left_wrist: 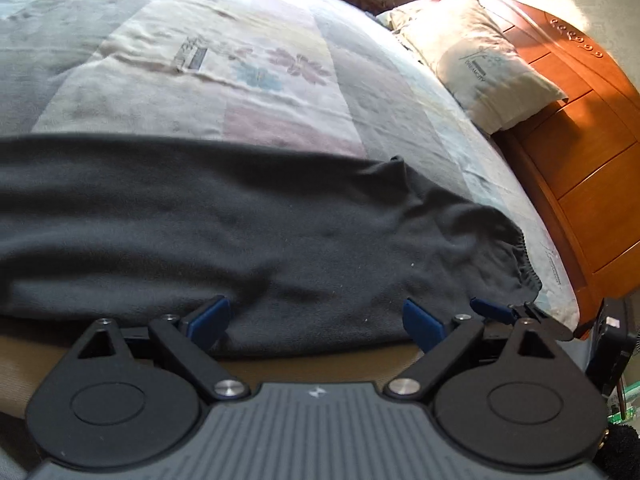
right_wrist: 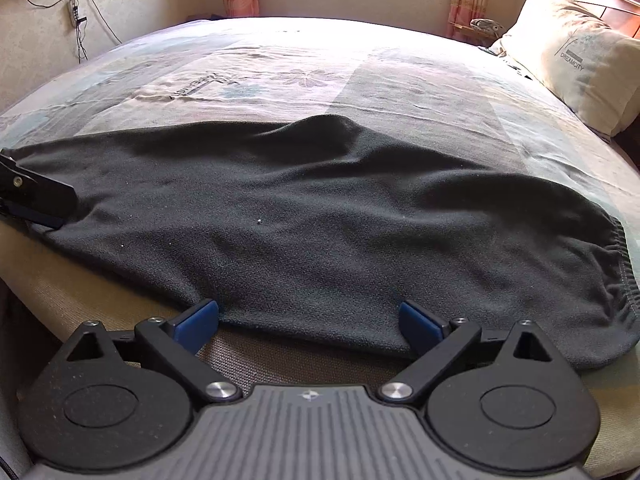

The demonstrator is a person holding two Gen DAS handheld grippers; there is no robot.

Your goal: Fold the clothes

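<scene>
Both tongs, left gripper (left_wrist: 316, 322) then right gripper (right_wrist: 308, 322), I find spread wide, holding nothing, at the near hem of the dark garment (right_wrist: 320, 216), which lies on the bed (right_wrist: 360, 80) toward twelve o'clock; bunched fleece risks a single-layer pinch, in my judgement.

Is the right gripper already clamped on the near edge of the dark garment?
No: the right gripper is wide open, its blue pads spread apart at the near edge of the dark garment, pinching nothing.
</scene>
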